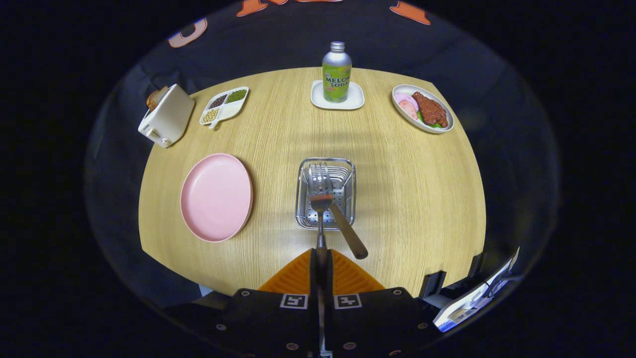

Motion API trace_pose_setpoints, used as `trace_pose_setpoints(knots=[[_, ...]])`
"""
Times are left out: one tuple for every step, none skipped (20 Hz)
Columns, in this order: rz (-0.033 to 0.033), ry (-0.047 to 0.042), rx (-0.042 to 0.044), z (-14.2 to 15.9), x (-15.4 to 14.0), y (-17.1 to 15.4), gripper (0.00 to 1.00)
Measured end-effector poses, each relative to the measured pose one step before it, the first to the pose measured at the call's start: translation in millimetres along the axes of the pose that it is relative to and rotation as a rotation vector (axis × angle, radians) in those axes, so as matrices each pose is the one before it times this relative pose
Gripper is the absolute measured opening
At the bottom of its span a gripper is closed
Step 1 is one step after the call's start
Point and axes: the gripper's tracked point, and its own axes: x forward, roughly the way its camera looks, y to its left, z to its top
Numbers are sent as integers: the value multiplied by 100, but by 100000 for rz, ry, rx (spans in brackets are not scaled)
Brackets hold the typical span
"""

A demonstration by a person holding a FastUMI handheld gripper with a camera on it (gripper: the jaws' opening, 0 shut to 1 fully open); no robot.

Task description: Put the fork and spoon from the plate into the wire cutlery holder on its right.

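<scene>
The fork (321, 191) is in the middle of the frame, held up by its thin metal handle. The claw (321, 263) has its two orange fingers (293, 278) pressed almost together on that handle, so the claw is closed tight on the fork. The fork points away from the claw, and its prongs hang over the wire cutlery holder (325, 194), which sits on the worktop (397, 199) just ahead of the fingers.

A brown wooden handle (350, 233) sticks out of the holder's near side and leans toward the lower right. It looks like the spoon, so the spoon seems to be in the holder already. Its bowl is too hidden by the fork to be sure.

The pink plate (216, 196) lies at the middle left of the frame, beside the holder. There is nothing on it now. So the job looks nearly done, and the fork is the last piece.

To do this step well, the person should keep the fork right over the open top of the holder. Then the claw should tip the prongs down and go lower until the fork is inside the wire walls. It should stay away from the wooden handle, so it does not knock it out. The fingers should let go only when the fork is inside, or it may slide off the rim onto the worktop.
</scene>
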Motion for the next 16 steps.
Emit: trace_pose_setpoints(knots=[[742,2928,723,-153,219,151,5],[130,1236,-220,79,207,-96,5],[-289,1006,-75,73,66,-211,5],[-178,1354,166,15,23,-148,5],[-164,1386,88,32,-15,-102,5],[-373,1442,-381,98,48,-225,6],[2,1583,-420,105,50,-79,6],[932,1550,52,416,266,87,6],[746,1464,742,142,39,33,7],[587,1327,1285,171,97,15,7],[708,1242,1477,177,240,-65,7],[586,511,1336,177,48,-11,7],[302,-513,894,375,148,82,8],[125,-928,636,337,-2,-31,8],[128,-701,369,312,-36,-3,8],[862,-1387,775,299,-128,155,8]])
